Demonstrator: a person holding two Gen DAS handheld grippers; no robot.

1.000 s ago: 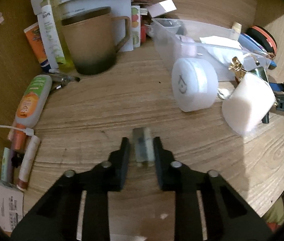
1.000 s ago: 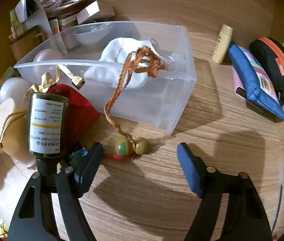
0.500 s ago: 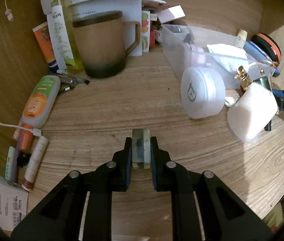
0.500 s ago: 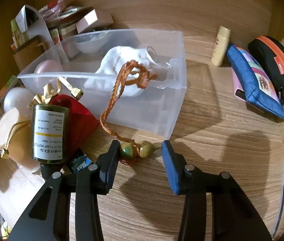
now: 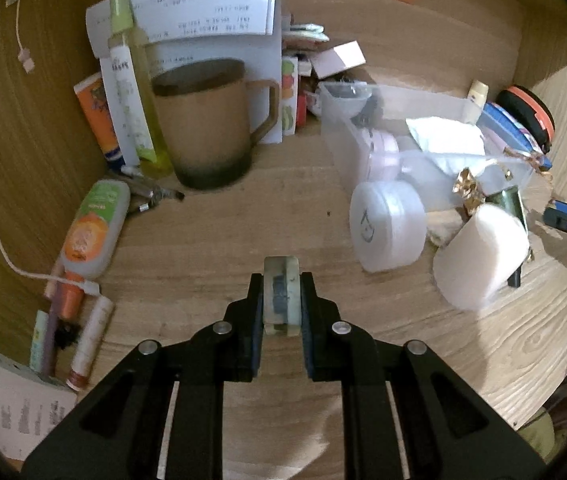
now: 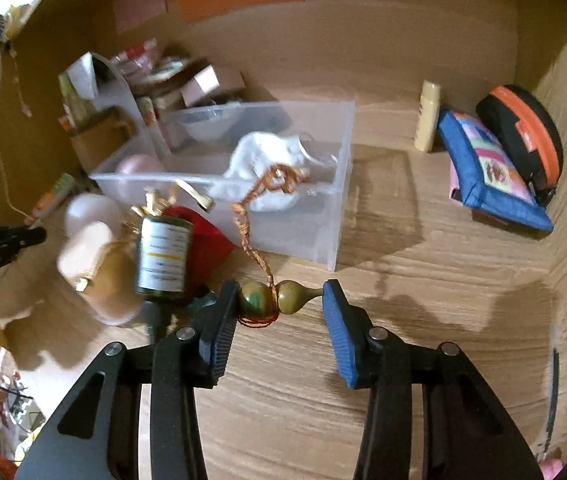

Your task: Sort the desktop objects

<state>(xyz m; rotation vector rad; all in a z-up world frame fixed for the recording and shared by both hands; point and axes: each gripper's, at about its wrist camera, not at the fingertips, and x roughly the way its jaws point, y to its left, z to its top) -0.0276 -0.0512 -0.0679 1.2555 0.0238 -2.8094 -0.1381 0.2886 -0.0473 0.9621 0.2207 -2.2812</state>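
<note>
My left gripper (image 5: 281, 300) is shut on a small pale green block (image 5: 281, 295) with a dark band, held just above the wooden desk. My right gripper (image 6: 281, 306) is shut on a green and brown gourd charm (image 6: 275, 298), pinched end to end. Its braided orange cord (image 6: 257, 216) runs up into the clear plastic bin (image 6: 323, 216). The bin also shows in the left wrist view (image 5: 399, 128), with a white cloth (image 6: 267, 164) and a pink jar (image 6: 139, 166) inside.
A brown mug (image 5: 207, 128), yellow bottle (image 5: 135, 92), tubes (image 5: 95, 224) and papers crowd the back left. White round containers (image 5: 387, 228) (image 5: 483, 256), a green labelled bottle (image 6: 163, 258) and a red pouch (image 6: 203, 236) lie before the bin. A blue pouch (image 6: 491, 176), black-orange case (image 6: 523, 136) and cream bottle (image 6: 427, 116) sit right.
My left gripper closed on the pale green block and lifted it slightly. My right gripper moved in and closed on the gourd charm, raising it off the desk.
</note>
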